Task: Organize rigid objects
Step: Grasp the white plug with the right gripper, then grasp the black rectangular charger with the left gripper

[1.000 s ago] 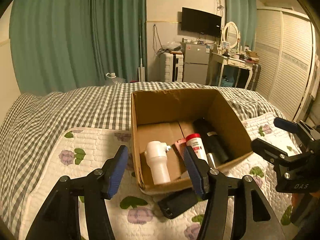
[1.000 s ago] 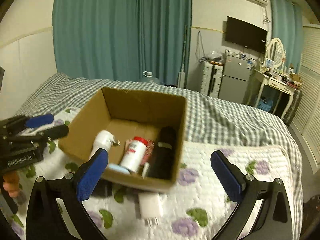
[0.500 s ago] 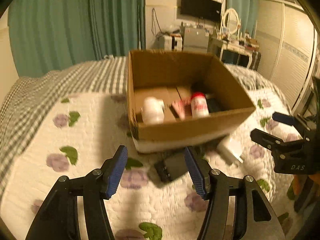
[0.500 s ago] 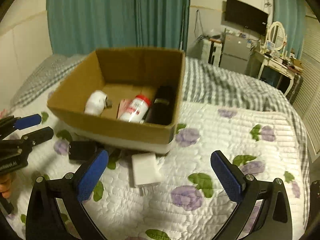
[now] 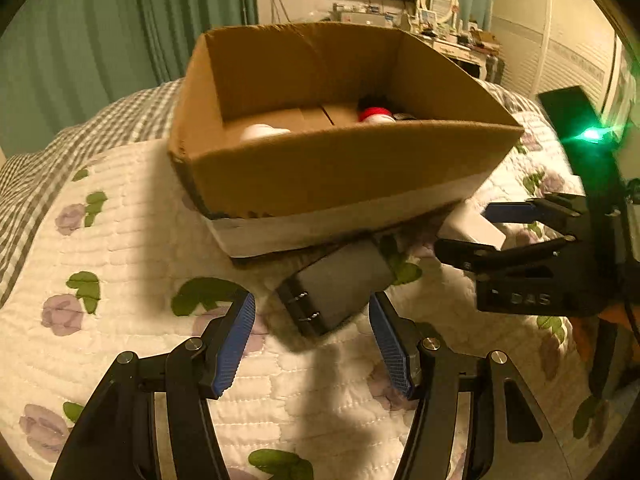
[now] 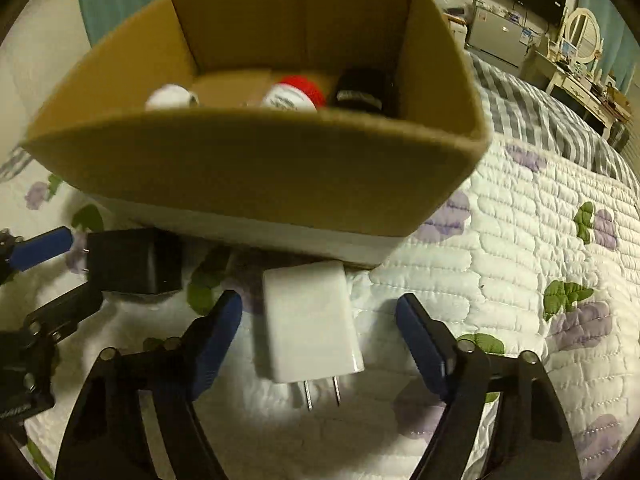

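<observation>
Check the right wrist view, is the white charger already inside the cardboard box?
No, the white charger lies on the quilt in front of the cardboard box, prongs toward the camera.

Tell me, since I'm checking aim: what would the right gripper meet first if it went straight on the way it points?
Most likely the white charger lying on the quilt; it sits between the open pads of the right gripper, whose jaws have just been closing. The cardboard box lies beyond.

A: How many chargers lie on the bed?
B: Two: one black charger point(image 5: 340, 284) and one white charger point(image 6: 310, 320).
A: And boxes?
B: One cardboard box point(image 6: 256, 176). Inside I count three things: one white bottle point(image 6: 170, 96), one red-capped bottle point(image 6: 294, 94), one black cylinder point(image 6: 362, 92).
</observation>
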`<action>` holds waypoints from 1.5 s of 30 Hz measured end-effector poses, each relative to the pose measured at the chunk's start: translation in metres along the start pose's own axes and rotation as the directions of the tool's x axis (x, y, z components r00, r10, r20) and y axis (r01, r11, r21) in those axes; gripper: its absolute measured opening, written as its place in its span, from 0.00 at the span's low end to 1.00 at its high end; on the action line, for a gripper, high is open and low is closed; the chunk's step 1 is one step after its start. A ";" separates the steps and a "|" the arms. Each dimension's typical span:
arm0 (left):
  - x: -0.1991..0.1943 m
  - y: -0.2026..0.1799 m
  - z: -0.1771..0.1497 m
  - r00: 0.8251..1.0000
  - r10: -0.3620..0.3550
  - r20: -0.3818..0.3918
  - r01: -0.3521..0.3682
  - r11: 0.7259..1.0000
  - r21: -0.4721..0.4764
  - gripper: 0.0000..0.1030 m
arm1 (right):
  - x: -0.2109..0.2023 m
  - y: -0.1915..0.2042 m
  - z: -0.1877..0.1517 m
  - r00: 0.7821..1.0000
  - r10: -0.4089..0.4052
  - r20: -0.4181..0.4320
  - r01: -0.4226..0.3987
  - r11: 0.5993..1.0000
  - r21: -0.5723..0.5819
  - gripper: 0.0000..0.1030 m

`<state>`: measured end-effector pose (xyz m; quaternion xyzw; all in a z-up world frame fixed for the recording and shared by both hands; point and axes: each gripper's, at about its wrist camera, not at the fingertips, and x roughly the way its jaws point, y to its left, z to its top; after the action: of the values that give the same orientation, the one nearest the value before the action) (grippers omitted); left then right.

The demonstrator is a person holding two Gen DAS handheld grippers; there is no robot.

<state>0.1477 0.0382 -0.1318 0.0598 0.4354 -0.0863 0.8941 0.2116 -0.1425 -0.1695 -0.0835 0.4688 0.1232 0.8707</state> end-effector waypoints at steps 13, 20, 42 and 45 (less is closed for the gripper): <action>0.037 -0.014 0.013 0.998 -0.011 -0.065 0.020 0.991 0.131 0.70 | -0.015 0.000 -0.007 0.999 0.032 -0.001 -0.032 0.999 0.011 0.39; 0.061 -0.025 0.016 0.995 0.017 -0.096 0.003 0.978 0.209 0.74 | -0.022 -0.007 -0.006 0.999 0.036 -0.005 -0.036 0.999 0.024 0.39; 0.036 -0.044 -0.001 0.992 -0.110 -0.062 0.121 0.967 0.223 0.73 | -0.059 -0.030 -0.003 0.997 0.030 0.075 -0.039 0.992 0.122 0.39; 0.039 -0.034 0.001 0.985 -0.153 -0.076 0.164 0.970 0.178 0.69 | -0.055 -0.029 -0.003 0.997 0.029 0.075 -0.038 0.992 0.121 0.39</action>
<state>0.1653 0.0011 -0.1630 0.1096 0.4564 -0.1952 0.8612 0.1882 -0.1781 -0.1243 -0.0174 0.4446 0.1117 0.8886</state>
